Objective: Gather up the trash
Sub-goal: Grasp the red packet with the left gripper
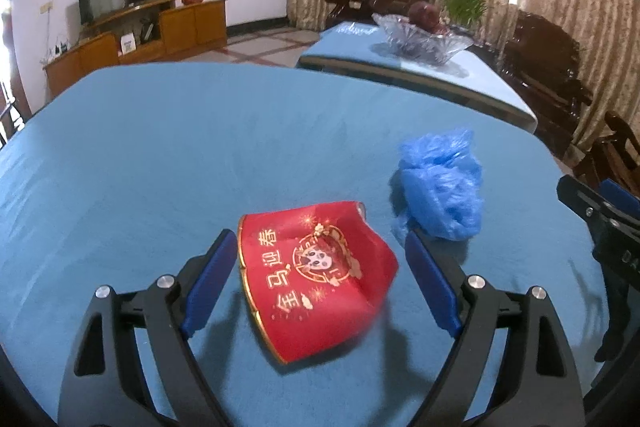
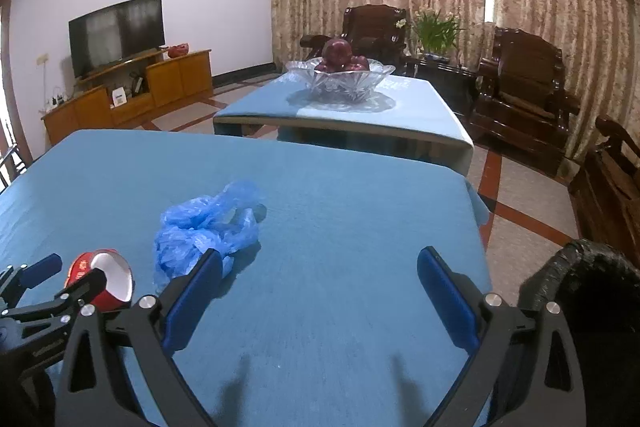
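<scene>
A crushed red paper cup (image 1: 320, 275) with gold print lies on its side on the blue tablecloth (image 1: 160, 167). My left gripper (image 1: 320, 239) is open around it, one blue pad on each side and neither pressing. In the right wrist view the cup (image 2: 116, 275) shows its white inside, with the left gripper (image 2: 68, 273) at it. A crumpled blue plastic bag (image 1: 440, 183) lies just right of the cup. My right gripper (image 2: 320, 259) is open over bare cloth, its left fingertip beside the bag (image 2: 208, 223). The right gripper (image 1: 592, 187) shows at the left wrist view's right edge.
A black-lined bin (image 2: 580, 279) stands off the table's right edge. Beyond the far edge is a second table (image 2: 420, 107) with a glass fruit bowl (image 2: 340, 75). Dark wooden armchairs (image 2: 520, 87) line the curtains, and a TV cabinet (image 2: 132, 95) stands at the left wall.
</scene>
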